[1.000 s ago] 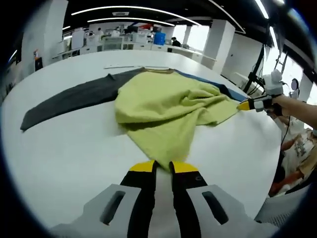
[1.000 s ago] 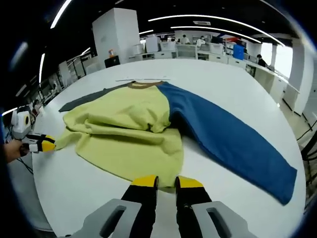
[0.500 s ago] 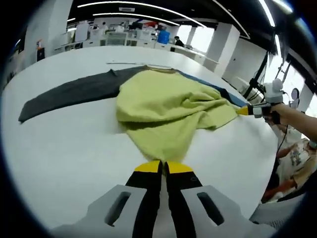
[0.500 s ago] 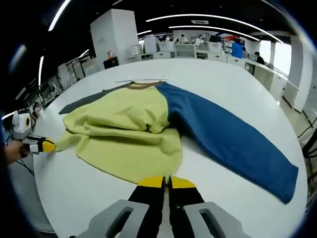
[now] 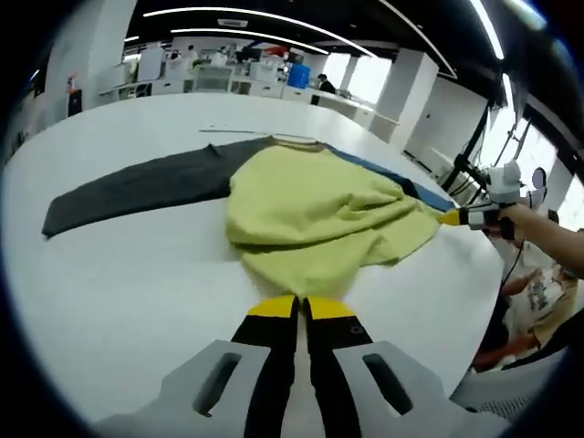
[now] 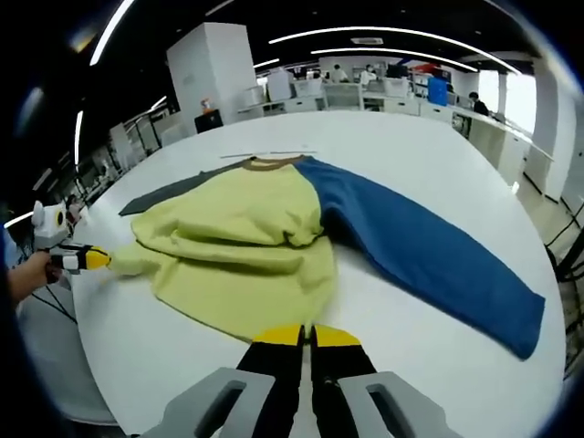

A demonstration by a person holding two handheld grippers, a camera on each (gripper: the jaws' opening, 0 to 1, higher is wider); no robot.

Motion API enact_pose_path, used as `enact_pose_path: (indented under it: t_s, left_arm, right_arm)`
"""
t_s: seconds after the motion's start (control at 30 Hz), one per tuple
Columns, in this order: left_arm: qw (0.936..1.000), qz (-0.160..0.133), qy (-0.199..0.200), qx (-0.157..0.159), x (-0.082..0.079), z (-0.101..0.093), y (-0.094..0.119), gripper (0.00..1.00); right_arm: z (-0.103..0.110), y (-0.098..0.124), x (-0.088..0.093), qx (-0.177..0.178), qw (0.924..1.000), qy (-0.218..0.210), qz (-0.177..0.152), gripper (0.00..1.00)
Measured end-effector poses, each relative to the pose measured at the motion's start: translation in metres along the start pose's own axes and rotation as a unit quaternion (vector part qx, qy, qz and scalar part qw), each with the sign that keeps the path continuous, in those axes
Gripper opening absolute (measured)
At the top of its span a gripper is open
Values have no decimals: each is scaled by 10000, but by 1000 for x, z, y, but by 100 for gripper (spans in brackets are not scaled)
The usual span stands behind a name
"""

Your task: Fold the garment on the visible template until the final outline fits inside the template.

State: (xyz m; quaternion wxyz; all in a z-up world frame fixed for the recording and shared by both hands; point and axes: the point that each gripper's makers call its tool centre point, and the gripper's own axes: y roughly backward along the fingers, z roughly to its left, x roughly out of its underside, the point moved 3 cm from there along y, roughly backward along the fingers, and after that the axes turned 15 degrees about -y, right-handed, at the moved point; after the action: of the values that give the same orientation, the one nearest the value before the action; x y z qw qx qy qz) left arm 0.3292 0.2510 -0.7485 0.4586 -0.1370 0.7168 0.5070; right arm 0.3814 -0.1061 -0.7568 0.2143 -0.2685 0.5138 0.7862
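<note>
Here both grippers' fingers clench the hem of the rumpled yellow garment (image 5: 315, 210), sleeves grey and blue.

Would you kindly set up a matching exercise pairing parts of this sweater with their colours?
Things:
1. body
2. one sleeve
3. other sleeve
4. collar

Colours:
A. dark grey
B. tan
C. yellow-green
D. blue

Pairs: 1-C, 2-D, 3-A, 4-B
</note>
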Motion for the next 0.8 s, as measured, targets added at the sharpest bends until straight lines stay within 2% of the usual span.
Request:
enact_pose_path:
  t_s: [0.23,0.47,0.8]
  left_arm:
    - [9999,-18,-136,31,0,3,13,1]
    - [9998,50,-192,78,8,3,22,0]
    - [9998,94,-153,107,16,0,36,1]
  right_arm:
    - [9,15,10,-59,9999,111,61,0]
    - [17,28,22,-115,9995,245,138,0]
    - [26,45,37,-222,9995,150,174,0]
